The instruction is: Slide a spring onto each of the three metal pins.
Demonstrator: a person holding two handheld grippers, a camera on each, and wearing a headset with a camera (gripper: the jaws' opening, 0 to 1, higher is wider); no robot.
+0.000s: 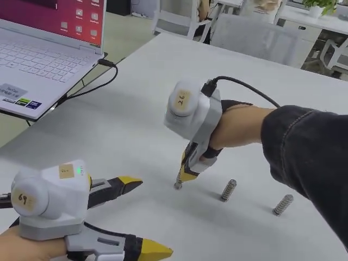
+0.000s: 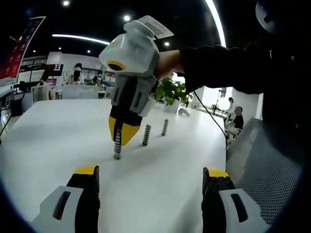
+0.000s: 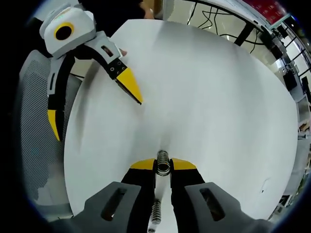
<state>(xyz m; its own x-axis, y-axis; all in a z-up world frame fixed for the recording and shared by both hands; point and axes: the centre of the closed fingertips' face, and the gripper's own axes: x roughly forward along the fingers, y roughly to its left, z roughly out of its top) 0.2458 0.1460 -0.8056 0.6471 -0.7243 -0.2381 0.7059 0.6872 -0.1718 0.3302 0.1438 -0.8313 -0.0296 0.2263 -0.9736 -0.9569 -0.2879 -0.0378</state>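
Observation:
My right gripper (image 1: 182,178) points down at the white table (image 1: 136,125), shut on a spring (image 3: 163,162) that stands on a metal pin (image 2: 117,155). The same spring (image 2: 116,142) shows between its yellow tips (image 2: 124,133) in the left gripper view. To its right stand two more pins, each wearing a spring (image 1: 228,190) (image 1: 283,204); they also appear as springs (image 2: 146,135) (image 2: 164,127) behind the gripper. My left gripper (image 1: 147,217) hovers open at the near left, its jaws wide apart and nothing between them. It comes into the right gripper view as a left gripper (image 3: 92,92).
An open laptop (image 1: 43,60) sits at the table's far left with a black cable (image 1: 92,87) running from it. A cable (image 1: 244,87) leaves the right gripper's top. Chairs and desks (image 1: 255,27) stand beyond the table's far edge.

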